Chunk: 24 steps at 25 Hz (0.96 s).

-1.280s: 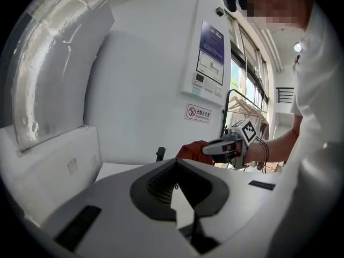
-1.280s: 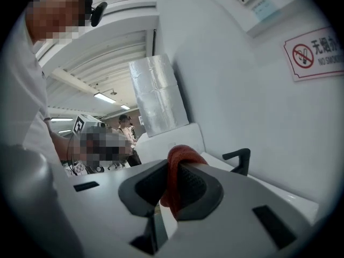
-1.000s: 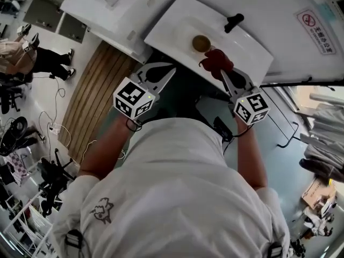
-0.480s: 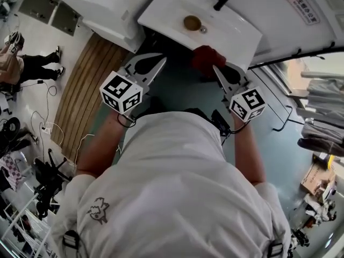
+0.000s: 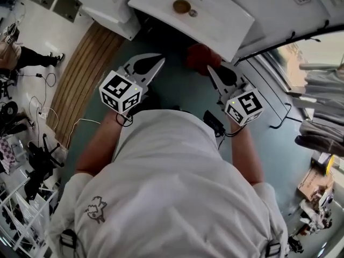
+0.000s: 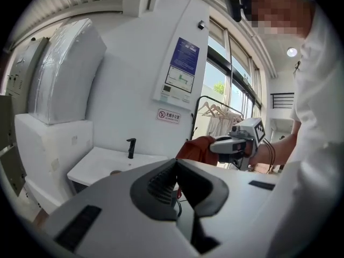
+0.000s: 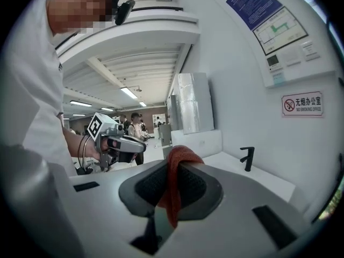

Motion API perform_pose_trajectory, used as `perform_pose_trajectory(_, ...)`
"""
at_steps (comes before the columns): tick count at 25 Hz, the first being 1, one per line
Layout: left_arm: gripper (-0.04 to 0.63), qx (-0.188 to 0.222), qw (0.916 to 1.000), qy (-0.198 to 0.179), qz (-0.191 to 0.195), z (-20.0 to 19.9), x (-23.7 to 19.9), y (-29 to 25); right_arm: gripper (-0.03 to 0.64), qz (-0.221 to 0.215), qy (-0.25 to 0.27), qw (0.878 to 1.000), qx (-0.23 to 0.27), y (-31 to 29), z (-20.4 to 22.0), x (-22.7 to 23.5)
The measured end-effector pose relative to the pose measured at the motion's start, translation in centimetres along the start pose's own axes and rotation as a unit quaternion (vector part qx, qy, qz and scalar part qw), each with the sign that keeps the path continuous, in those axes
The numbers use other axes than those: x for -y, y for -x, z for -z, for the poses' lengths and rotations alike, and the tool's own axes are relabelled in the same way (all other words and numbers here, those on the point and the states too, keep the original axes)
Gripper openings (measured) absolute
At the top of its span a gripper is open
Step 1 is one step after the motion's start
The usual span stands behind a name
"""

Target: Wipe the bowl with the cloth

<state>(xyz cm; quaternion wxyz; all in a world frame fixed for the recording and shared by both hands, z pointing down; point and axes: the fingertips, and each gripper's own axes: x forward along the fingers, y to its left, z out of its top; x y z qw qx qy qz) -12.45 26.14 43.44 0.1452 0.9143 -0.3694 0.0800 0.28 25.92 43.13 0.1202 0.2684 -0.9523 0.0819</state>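
Observation:
A small brown bowl sits in the white sink at the top of the head view. My right gripper is shut on a red cloth, which hangs below the sink's front edge, over the floor. In the right gripper view the cloth runs down between the closed jaws of the right gripper. My left gripper is shut with nothing in it and is held level with the right one, a little to its left. The left gripper view shows the left gripper closed and empty.
A black faucet stands at the back of the sink. A white cabinet adjoins the sink on the left, with wooden floor slats beside it. A clothes rack stands by the window. People stand far off.
Both grippers have drawn back from the sink towards the person. The cloth, which was at the sink's rim by the bowl, now hangs clear of the sink over the floor.

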Motion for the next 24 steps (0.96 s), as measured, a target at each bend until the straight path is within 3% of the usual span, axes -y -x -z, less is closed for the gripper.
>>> perform_pose_trajectory(10, 0.014, -0.01, 0.9999, -0.004, -0.012, 2.9, 8.0, 1.8, 0.051, -0.018, -0.015, 1.0, -0.001, 6.6, 3.2, -3.8)
perform_pose_trajectory(24, 0.014, 0.004, 0.9994, -0.032, -0.015, -0.1, 8.0, 3.1, 0.051, -0.029, -0.02, 0.999, -0.003, 6.8, 1.9, -5.1)
